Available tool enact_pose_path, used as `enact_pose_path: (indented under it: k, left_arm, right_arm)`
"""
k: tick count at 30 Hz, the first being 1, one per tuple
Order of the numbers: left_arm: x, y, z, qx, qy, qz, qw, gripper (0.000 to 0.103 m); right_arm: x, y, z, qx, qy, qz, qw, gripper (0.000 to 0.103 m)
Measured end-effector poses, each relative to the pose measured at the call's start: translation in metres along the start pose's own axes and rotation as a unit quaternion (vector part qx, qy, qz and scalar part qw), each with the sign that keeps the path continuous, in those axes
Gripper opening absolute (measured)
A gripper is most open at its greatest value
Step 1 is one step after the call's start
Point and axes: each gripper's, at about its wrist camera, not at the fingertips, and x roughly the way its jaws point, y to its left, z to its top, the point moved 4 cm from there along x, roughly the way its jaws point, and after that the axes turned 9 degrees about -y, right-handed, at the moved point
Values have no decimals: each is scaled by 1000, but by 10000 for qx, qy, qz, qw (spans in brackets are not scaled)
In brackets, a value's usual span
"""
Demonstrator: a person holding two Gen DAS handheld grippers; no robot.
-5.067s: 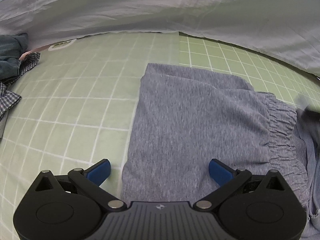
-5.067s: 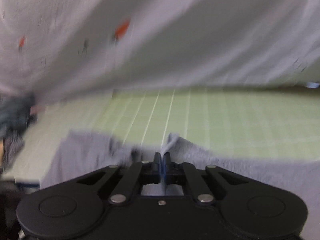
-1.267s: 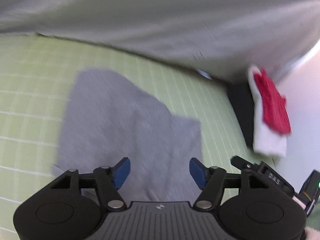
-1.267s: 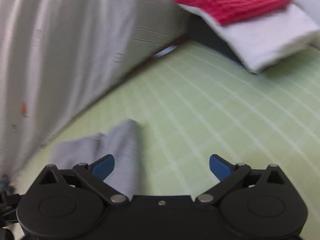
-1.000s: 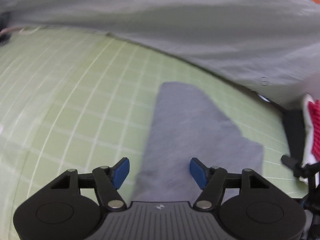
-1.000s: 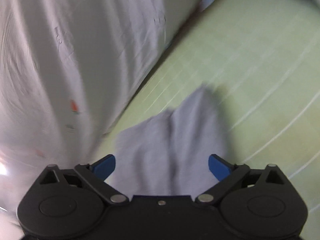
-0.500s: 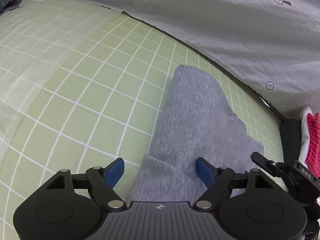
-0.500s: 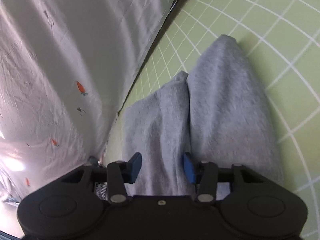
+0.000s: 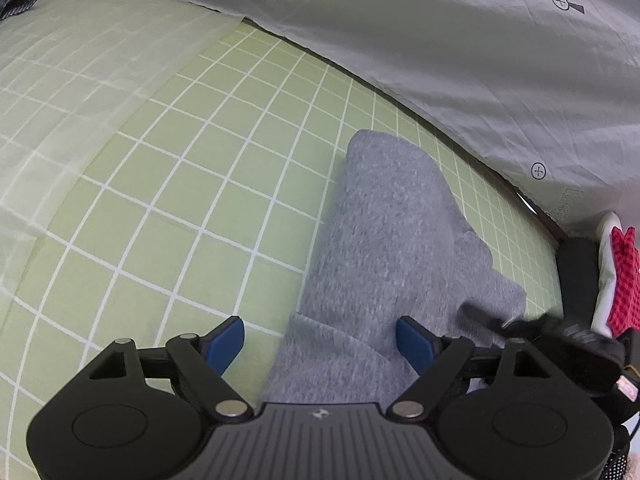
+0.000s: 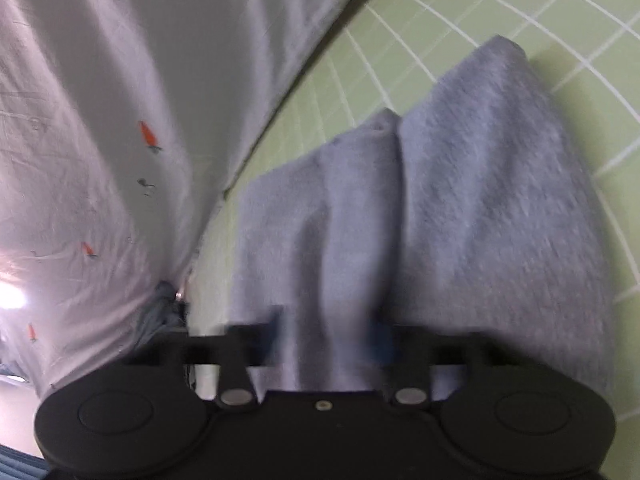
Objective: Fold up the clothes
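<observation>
On the green gridded sheet [image 9: 192, 184] lies the grey garment [image 9: 392, 240], already doubled into a narrow bundle, left gripper [image 9: 320, 340] fingers wide apart over its near end, right gripper [image 10: 328, 332] blurred, partly open astride a ridge, grip unclear.

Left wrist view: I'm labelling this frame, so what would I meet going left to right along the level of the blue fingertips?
Green grid mat → left fingertip → folded grey garment → right fingertip → the other gripper's black body → red cloth at the edge.
</observation>
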Motion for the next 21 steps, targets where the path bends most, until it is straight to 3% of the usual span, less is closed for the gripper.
enact_pose_path:
  k: [5, 10, 14, 17, 19, 21]
  left_arm:
    - [-2, -8, 4, 239, -38, 29, 9997, 83]
    - [-5, -31, 7, 615, -110, -238, 9978, 83]
    - [5, -50, 0, 1104, 27, -359, 9932, 83]
    - [18, -55, -10, 1341, 248, -288, 9902, 83]
    - [24, -57, -15, 1396, 359, -316, 9891, 83]
    - [29, -56, -17, 1411, 437, -311, 9885, 83]
  right_arm:
    - [-28, 5, -1, -344, -411, -54, 9985, 8]
    - [-80, 25, 21, -600, -1110, 156, 9919, 7]
    - [-102, 20, 28, -1025, -1324, -350, 9853, 10]
    - [-98, 9, 27, -917, -1337, -551, 9852, 24]
    - [-96, 1, 27, -845, -1344, -685, 9849, 40]
    - [-93, -6, 26, -773, -1352, -819, 9844, 47]
